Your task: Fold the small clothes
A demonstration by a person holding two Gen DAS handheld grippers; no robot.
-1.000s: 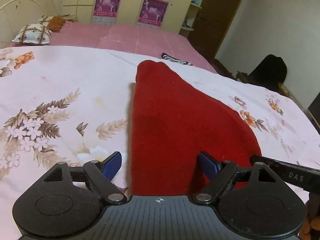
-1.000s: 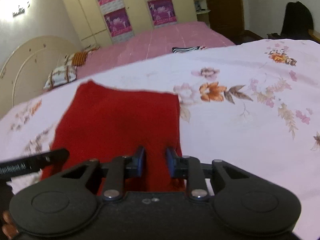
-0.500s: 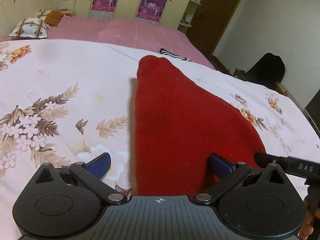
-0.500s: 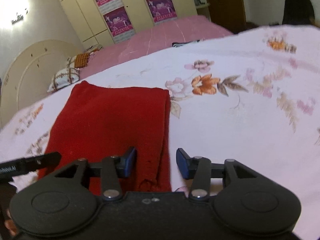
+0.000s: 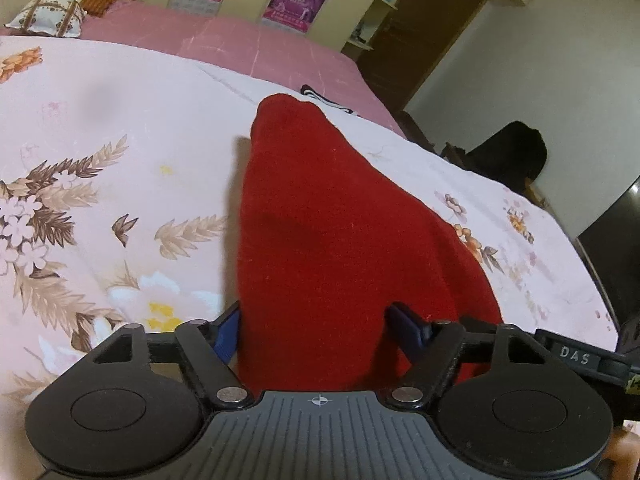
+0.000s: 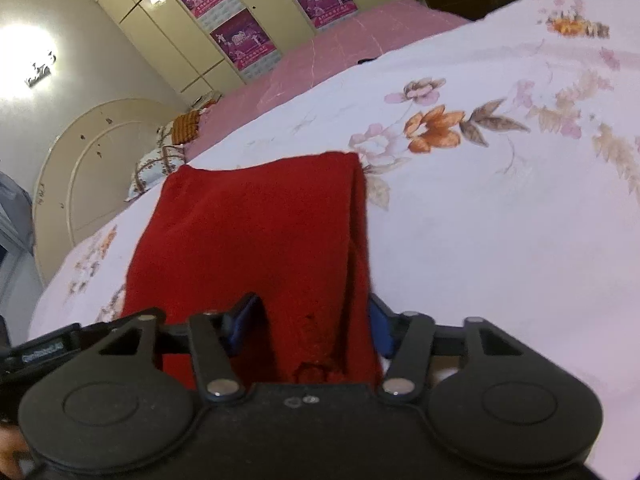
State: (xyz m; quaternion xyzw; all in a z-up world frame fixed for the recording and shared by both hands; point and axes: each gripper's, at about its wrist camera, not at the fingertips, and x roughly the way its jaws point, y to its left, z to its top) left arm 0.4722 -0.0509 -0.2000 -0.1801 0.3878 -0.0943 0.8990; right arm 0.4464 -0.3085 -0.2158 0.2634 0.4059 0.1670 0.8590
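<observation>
A folded red garment [image 5: 332, 232] lies flat on the floral bedsheet [image 5: 100, 168]. My left gripper [image 5: 316, 330] is open, its blue pads [image 5: 228, 328] spread either side of the garment's near left corner. In the right wrist view the same red garment [image 6: 248, 232] shows a folded edge along its right side. My right gripper [image 6: 312, 322] is open, with its pads [image 6: 378, 326] astride the near right corner. The cloth lies between both pairs of fingers and is not pinched. The near edge is hidden behind the gripper bodies.
A pink bed [image 5: 224, 40] with pillows [image 5: 48, 20] lies beyond the sheet. A striped black and white item [image 5: 328, 104] lies behind the garment. Wardrobes with posters [image 6: 240, 40] line the far wall. A dark chair [image 5: 508, 156] stands at the right.
My right gripper opened and let go of the garment's corner. My left gripper widened, then narrowed somewhat. Both moved forward over the cloth's near edge.
</observation>
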